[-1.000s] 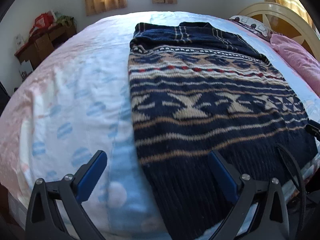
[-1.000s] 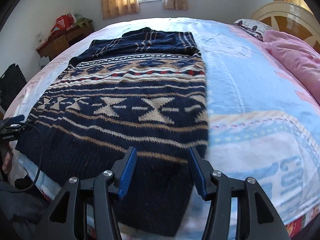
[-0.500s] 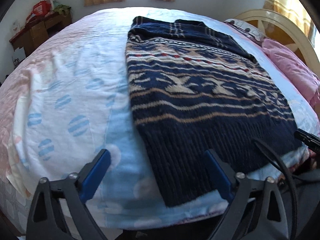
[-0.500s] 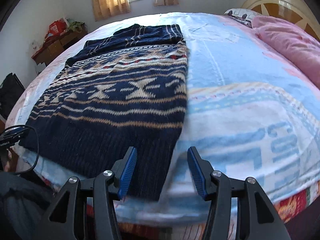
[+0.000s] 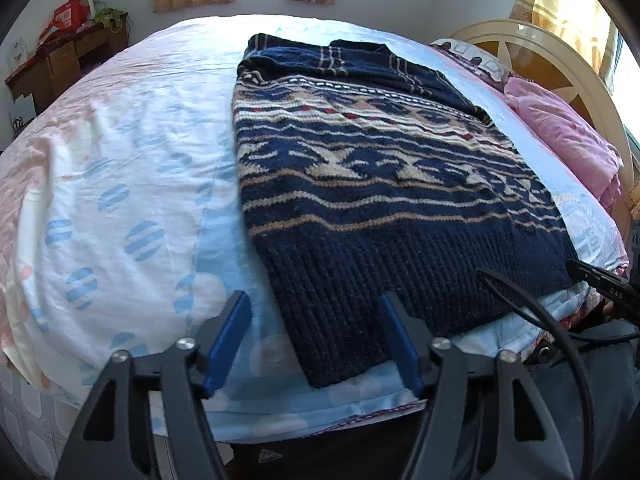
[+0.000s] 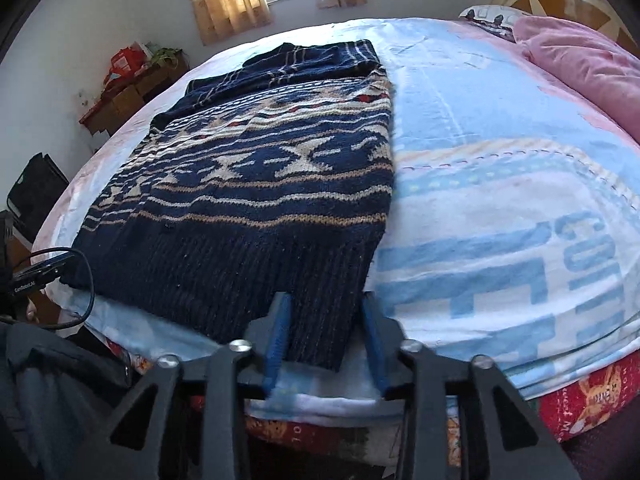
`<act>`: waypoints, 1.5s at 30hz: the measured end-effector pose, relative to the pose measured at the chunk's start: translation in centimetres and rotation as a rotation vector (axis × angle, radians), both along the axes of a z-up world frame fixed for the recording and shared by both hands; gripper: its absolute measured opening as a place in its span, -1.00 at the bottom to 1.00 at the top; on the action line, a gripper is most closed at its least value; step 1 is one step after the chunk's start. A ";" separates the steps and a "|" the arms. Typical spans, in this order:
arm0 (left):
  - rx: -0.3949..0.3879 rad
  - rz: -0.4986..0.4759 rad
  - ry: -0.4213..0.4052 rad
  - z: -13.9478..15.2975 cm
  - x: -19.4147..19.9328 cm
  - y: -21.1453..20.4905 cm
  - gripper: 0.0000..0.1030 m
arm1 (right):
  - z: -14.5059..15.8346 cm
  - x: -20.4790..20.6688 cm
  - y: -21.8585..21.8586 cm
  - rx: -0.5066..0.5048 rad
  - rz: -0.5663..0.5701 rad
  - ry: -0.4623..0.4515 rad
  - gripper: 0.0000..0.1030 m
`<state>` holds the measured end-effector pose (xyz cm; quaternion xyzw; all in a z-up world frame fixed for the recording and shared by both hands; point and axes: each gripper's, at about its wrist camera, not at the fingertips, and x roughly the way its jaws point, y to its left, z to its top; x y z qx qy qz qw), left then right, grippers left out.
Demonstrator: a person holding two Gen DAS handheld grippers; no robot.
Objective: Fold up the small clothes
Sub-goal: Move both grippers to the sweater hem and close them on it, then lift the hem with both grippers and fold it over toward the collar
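Observation:
A navy knitted sweater (image 5: 360, 184) with tan and white patterned bands lies flat on the bed, its ribbed hem toward me; it also shows in the right wrist view (image 6: 256, 184). Its sleeves look folded in at the far end. My left gripper (image 5: 316, 332) is open and empty, held over the hem's left corner at the bed's near edge. My right gripper (image 6: 326, 328) is open, its blue fingers (image 6: 278, 332) straddling the hem's right corner, not closed on it.
The bed (image 5: 120, 184) has a pale blue, white and pink printed sheet. A pink quilt (image 5: 568, 136) and cream headboard (image 5: 540, 52) are at the right. A wooden desk with clutter (image 5: 60, 60) stands by the far wall. Black cables (image 5: 540, 320) hang near the bed edge.
Both grippers have drawn back toward the bed's near edge and sit lower, by the hem corners. The left jaws have narrowed somewhat. The sweater has not moved.

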<state>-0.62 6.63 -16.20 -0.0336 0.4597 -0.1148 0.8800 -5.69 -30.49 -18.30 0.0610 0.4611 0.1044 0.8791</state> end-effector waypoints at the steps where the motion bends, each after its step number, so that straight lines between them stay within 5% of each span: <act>1: -0.007 -0.008 -0.002 0.0 0.0 -0.1 0.15 | -0.1 0.0 0.0 0.018 0.009 0.002 -0.62; 6: -0.073 -0.036 -0.025 -0.4 -0.1 0.2 0.09 | -0.8 0.4 -0.4 0.098 0.018 0.011 -0.63; 7: -0.087 -0.037 -0.037 -0.3 -0.2 0.4 -0.07 | -0.8 0.5 -0.7 0.122 0.016 0.013 -0.65; 8: -0.112 -0.033 -0.052 -0.1 -0.2 0.8 -0.64 | -0.8 0.5 -1.0 0.144 0.012 0.013 -0.77; 9: -0.140 -0.033 -0.051 0.0 -0.1 1.2 -0.77 | -0.8 0.5 -1.3 0.159 0.009 0.010 -0.80; 12: -0.198 0.000 -0.092 0.5 -0.1 2.3 -0.82 | 0.0 0.3 -2.1 0.203 -0.015 -0.031 -0.84; 19: -0.189 -0.018 -0.147 1.5 0.4 1.8 -0.83 | 1.2 0.2 -2.1 0.202 -0.027 -0.103 -0.85; 28: -0.301 0.022 -0.193 4.2 4.4 3.3 -0.85 | 4.2 3.4 -3.4 0.392 -0.055 -0.143 -0.86; 37: -0.326 0.048 -0.240 5.6 9.7 3.7 -0.85 | 6.7 7.8 -2.0 0.318 -0.060 -0.208 -0.86; 45: -0.401 0.077 -0.223 6.7 13.1 4.4 -0.85 | 8.9 11.8 -2.4 0.357 -0.091 -0.239 -0.86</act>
